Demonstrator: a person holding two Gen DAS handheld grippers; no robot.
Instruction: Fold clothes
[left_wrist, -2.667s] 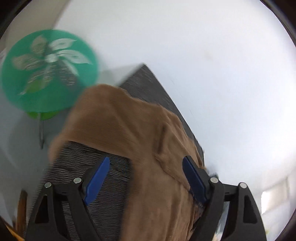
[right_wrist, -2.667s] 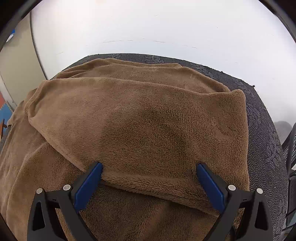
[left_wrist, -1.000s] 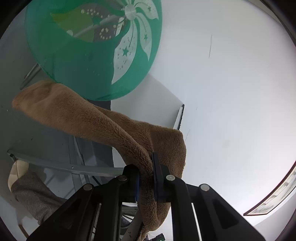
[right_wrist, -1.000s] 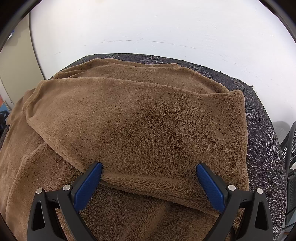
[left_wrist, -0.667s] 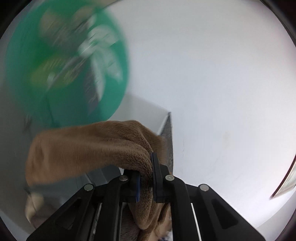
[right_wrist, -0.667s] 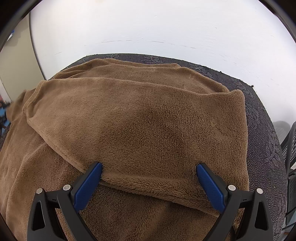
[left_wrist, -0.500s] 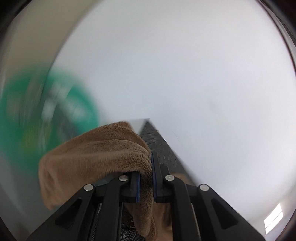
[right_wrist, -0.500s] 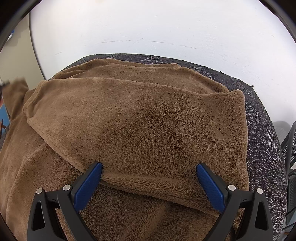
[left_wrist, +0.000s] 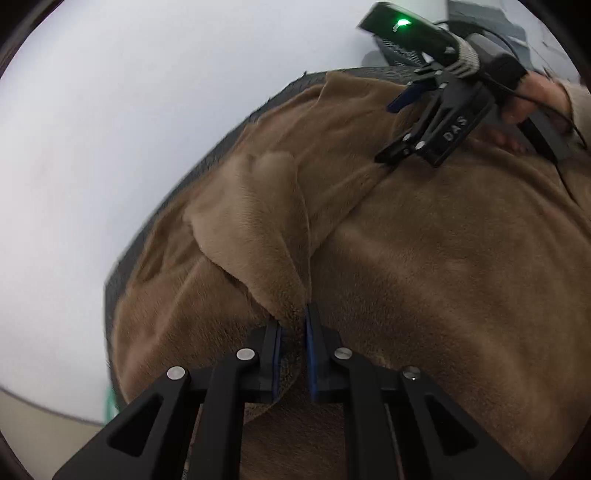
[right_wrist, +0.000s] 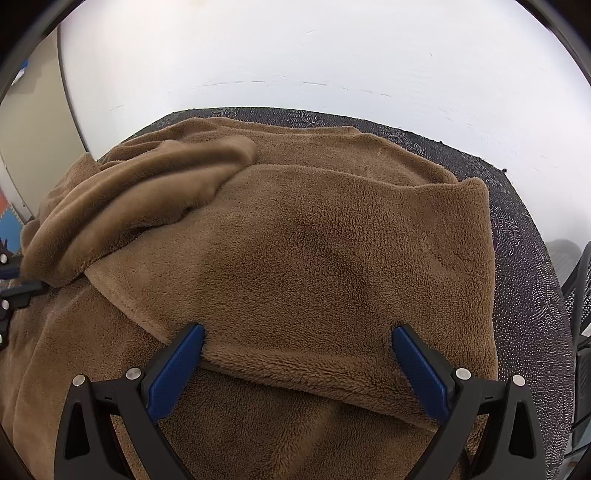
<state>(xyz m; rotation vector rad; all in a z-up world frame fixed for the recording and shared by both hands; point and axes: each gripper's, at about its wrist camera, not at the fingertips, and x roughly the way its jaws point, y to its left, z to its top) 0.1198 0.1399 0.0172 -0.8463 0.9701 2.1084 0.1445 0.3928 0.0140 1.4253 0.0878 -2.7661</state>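
A brown fleece garment (right_wrist: 332, 258) lies spread over a dark patterned table (right_wrist: 524, 236). My left gripper (left_wrist: 292, 325) is shut on a sleeve-like part of the garment (left_wrist: 255, 229) and holds it over the main body of the cloth. That sleeve part shows in the right wrist view (right_wrist: 140, 206) lying across the left side. My right gripper (right_wrist: 297, 347) is open, its blue pads (right_wrist: 177, 365) resting on a folded edge of the garment. It also shows in the left wrist view (left_wrist: 402, 122), at the far side, held by a hand.
A white wall (right_wrist: 295, 55) rises behind the table. The table's dark edge (left_wrist: 177, 192) curves along the garment's left. A black mesh chair (right_wrist: 580, 314) stands at the right. Coloured floor mats (right_wrist: 7, 218) show at far left.
My left gripper has swung the held sleeve part from beside the table, near a green disc, up and over onto the garment. My right gripper has stayed still and open.
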